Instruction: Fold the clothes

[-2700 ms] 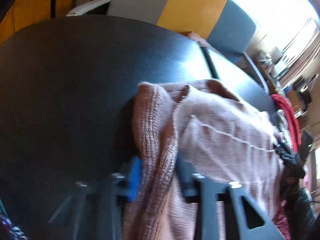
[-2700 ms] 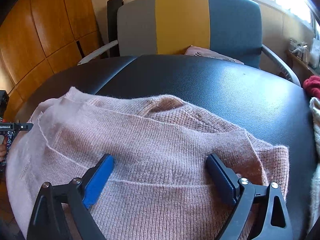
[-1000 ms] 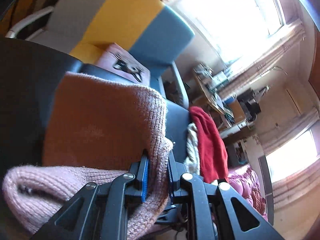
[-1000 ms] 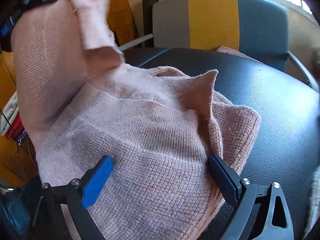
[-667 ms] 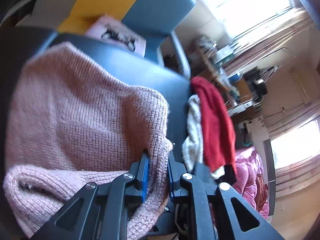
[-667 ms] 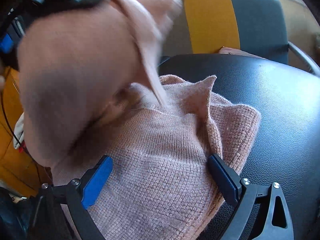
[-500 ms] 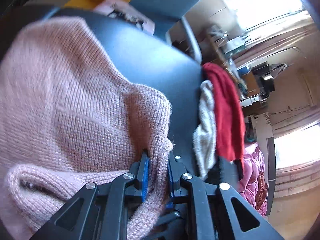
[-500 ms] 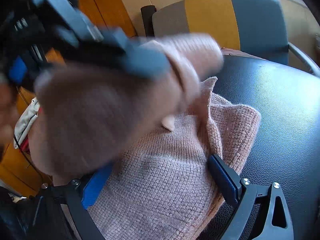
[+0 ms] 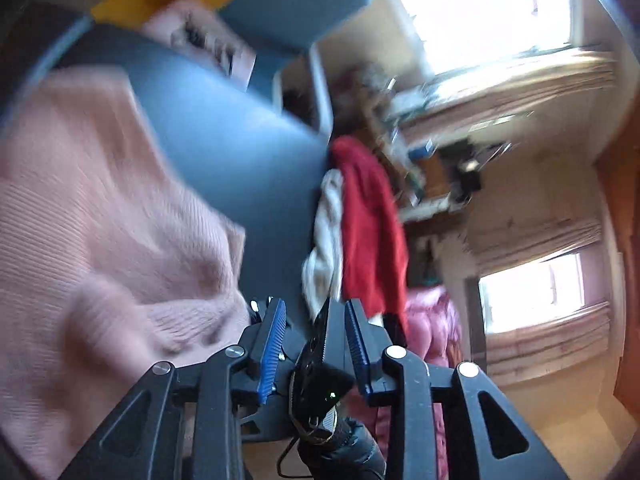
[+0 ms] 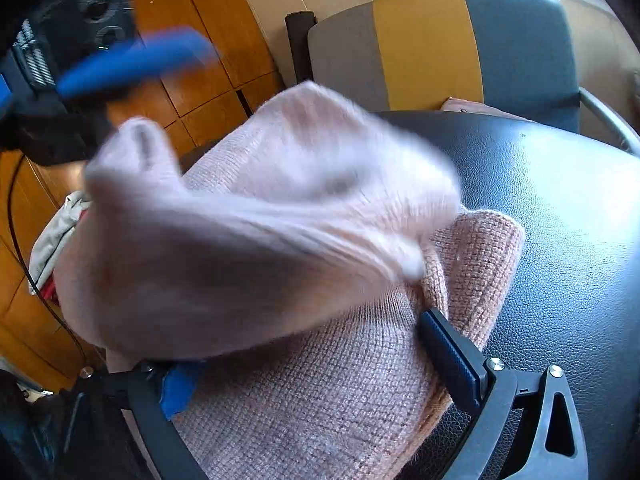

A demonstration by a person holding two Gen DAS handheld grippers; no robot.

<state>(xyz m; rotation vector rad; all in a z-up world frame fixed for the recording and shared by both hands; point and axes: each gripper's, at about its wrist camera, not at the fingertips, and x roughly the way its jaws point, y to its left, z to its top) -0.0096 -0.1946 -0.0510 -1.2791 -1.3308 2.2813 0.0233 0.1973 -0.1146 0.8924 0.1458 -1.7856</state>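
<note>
A pink knit sweater (image 10: 340,380) lies bunched on the black table (image 10: 560,220). One blurred flap of the sweater (image 10: 256,248) hangs in the air over the rest, free of any grip. My right gripper (image 10: 316,368) stands open and wide, its fingers pressed down on either side of the sweater's near part. In the left wrist view, my left gripper (image 9: 314,340) is open with no cloth between its blue pads, and the sweater (image 9: 100,240) lies just left of it. The left gripper also shows as a blur (image 10: 132,64) high at the left in the right wrist view.
A chair with a grey, yellow and blue back (image 10: 424,48) stands behind the table, a pink folded item (image 9: 200,40) on its seat. A red garment (image 9: 368,220) and a white one (image 9: 324,240) hang at the table's right edge. Wooden panels (image 10: 208,40) line the left wall.
The left gripper lifted the sweater's edge, swung it across toward the right, then opened and let it go. The flap is dropping. The right gripper stayed put, open on the sweater.
</note>
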